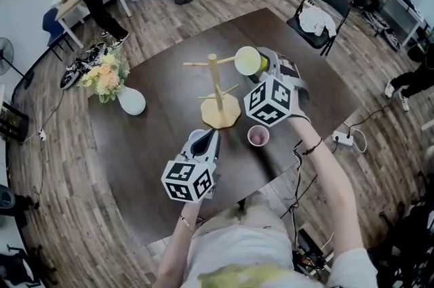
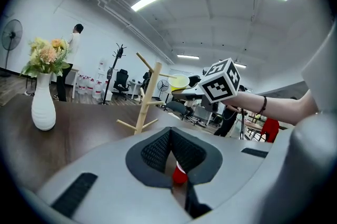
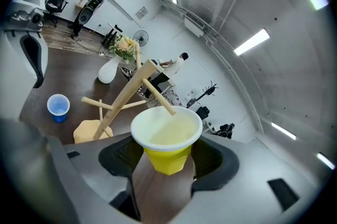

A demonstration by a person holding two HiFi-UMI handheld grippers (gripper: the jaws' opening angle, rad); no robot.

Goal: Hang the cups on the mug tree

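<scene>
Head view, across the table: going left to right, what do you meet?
vase of flowers → mug tree → pink cup. The held yellow cup overlaps the tree's span, so it is left out.

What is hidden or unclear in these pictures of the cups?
Blue cup: head view, partly hidden by the left gripper.
Red cup: left gripper view, mostly hidden by that gripper's jaws.
Mug tree base: left gripper view, hidden behind the gripper's body.
Whether the peg enters the yellow cup: right gripper view, depth unclear.
</scene>
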